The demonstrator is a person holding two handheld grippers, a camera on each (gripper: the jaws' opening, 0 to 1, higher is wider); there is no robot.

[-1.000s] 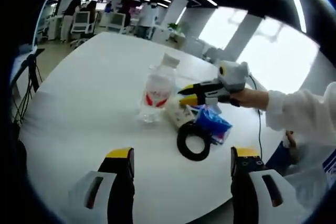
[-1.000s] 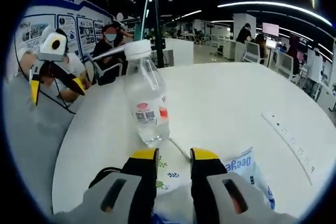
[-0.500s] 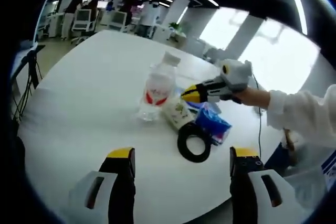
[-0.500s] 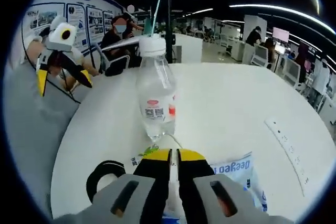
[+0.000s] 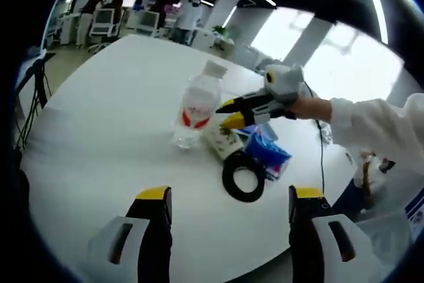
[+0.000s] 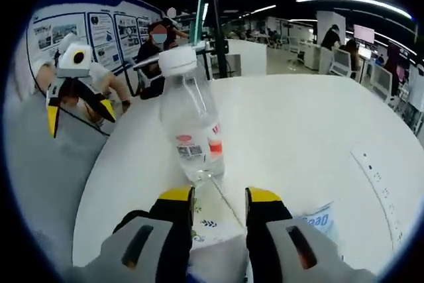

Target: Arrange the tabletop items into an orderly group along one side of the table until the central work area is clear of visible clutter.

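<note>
A clear water bottle (image 5: pixel 195 104) with a white cap stands on the white round table (image 5: pixel 99 130). Beside it lie a small white packet with green print (image 5: pixel 222 140), a blue tissue pack (image 5: pixel 268 154) and a black tape roll (image 5: pixel 244 175). My right gripper (image 5: pixel 227 114) hovers open just above the white packet, next to the bottle. In the right gripper view the bottle (image 6: pixel 192 130) rises just beyond my right gripper (image 6: pixel 218 197), with the white packet (image 6: pixel 212 222) under the gap. My left gripper (image 5: pixel 230 197) is open at the near table edge, holding nothing; the right gripper view has it (image 6: pixel 79 120) at far left.
A white power strip (image 6: pixel 377 177) lies on the table's right side in the right gripper view. A sleeved arm (image 5: pixel 371 130) reaches in from the right of the left gripper view. People sit at desks beyond the table.
My right gripper's jaws, nearly together half a second ago, have spread apart again over the white packet. The left gripper has stayed open and almost still.
</note>
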